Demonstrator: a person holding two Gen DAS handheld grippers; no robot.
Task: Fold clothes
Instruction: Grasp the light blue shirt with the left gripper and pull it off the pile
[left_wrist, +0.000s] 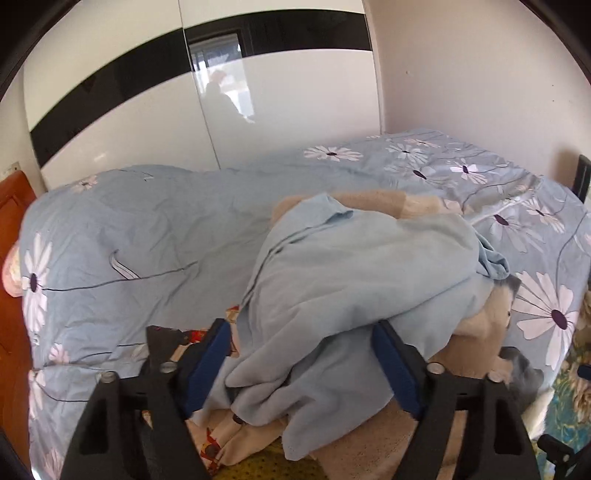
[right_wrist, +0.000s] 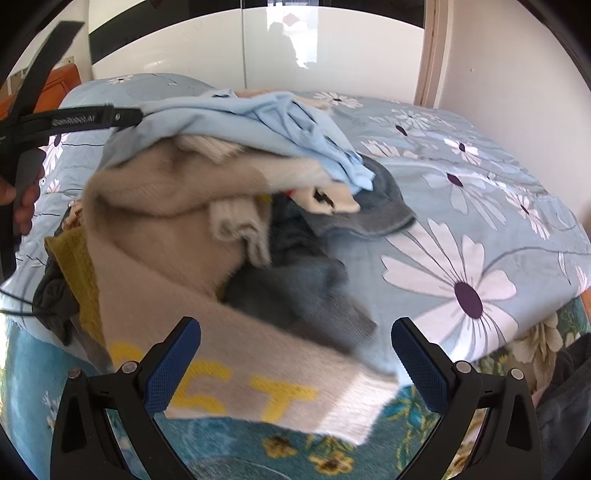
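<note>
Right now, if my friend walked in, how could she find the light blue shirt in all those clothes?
Look at the bed with the daisy-print quilt, then at the heap of clothes near its front edge. The light blue shirt lies draped over the very top of that heap, above a fuzzy beige sweater. It is the only plain, smooth, pale blue piece; the others are beige, grey or mustard.

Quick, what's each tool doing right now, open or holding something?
Left tool: open, straddling the light blue garment, not clamped.
Right tool: open, holding nothing, above the beige sweater.
</note>
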